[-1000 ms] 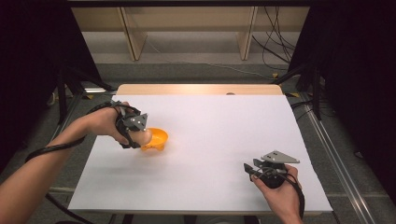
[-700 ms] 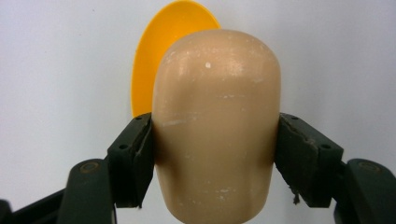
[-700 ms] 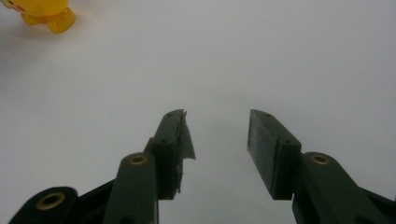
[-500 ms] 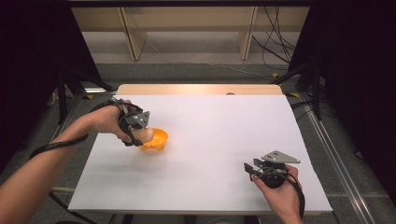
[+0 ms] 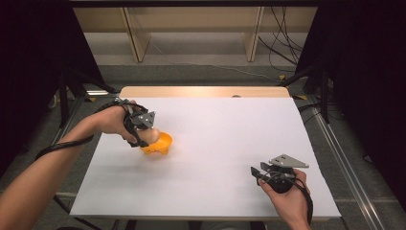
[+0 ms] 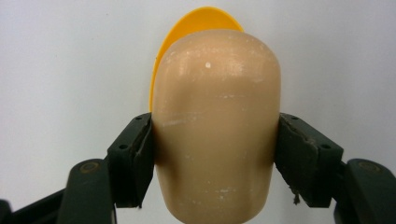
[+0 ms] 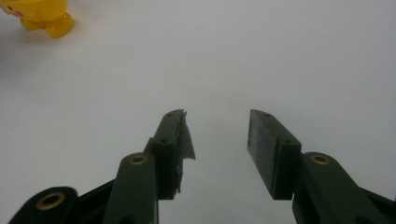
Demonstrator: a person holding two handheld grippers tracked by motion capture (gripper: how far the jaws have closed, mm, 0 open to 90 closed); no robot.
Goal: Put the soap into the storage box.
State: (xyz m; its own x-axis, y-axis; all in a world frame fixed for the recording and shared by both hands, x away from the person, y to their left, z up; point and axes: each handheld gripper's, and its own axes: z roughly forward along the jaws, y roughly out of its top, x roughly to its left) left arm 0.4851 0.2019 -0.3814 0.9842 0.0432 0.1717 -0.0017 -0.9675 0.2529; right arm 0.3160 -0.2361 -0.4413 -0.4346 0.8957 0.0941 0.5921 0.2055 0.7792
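Nearest the person, the right tongs are resting low near the counter's front right corner, held in the right hand. In the right gripper view their 2 jaws are standing spread with bare white surface between them; the pad on 1 jaw is looking torn at its edge.

Farther off, at the counter's left side, the left tongs are pinching a tan rounded piece by its 2 sides, held in the left hand. The piece's lower end is running off the bottom of the left gripper view. It is sitting against an orange bowl-like object, and the tan piece is hiding most of that object there, leaving just a curved orange rim. Whether the 2 are touching is hard to tell. In the right gripper view the orange object is being cut off at the top left corner.

The wide middle and far half of the counter are lying open. Beyond the far edge, wooden shelf legs and loose cables are standing on the floor.
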